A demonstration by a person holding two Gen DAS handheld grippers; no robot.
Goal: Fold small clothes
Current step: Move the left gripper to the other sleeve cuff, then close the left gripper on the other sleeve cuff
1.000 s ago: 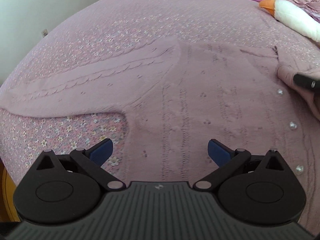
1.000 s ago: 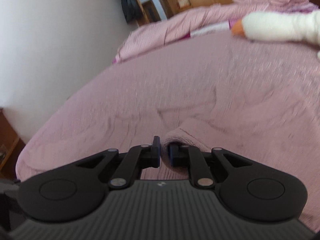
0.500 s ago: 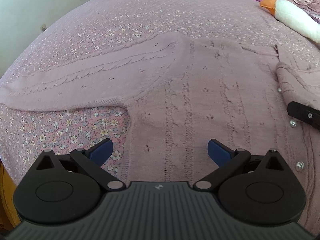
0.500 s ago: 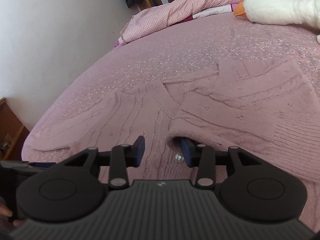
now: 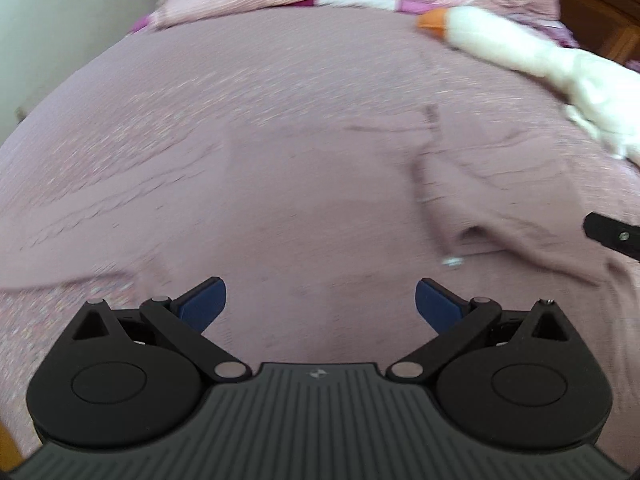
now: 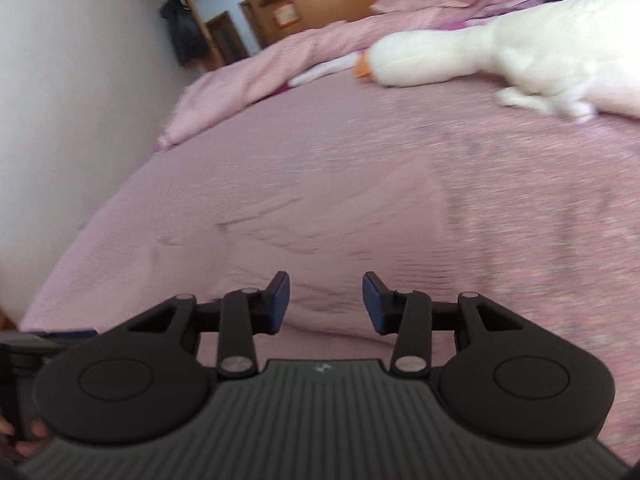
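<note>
In the left wrist view we see the pink sweater (image 5: pixel 304 208) lying flat on the pink bed (image 5: pixel 240 80), spread from 9 o'clock to 3 o'clock. One side is folded over at 3 o'clock, with a small shiny button (image 5: pixel 453 261) by the fold. Our left gripper (image 5: pixel 320 304) hangs above the sweater with its jaws wide open, holding nothing. A bit of the right gripper (image 5: pixel 614 236) pokes in at 3 o'clock.

Only the right wrist view shows the wooden shelves (image 6: pixel 280 4) at 12 o'clock. There our right gripper (image 6: pixel 325 303) is open and empty too. A white toy goose (image 6: pixel 480 56) lies at 2 o'clock, well apart from the sweater. Both pictures are blurry.
</note>
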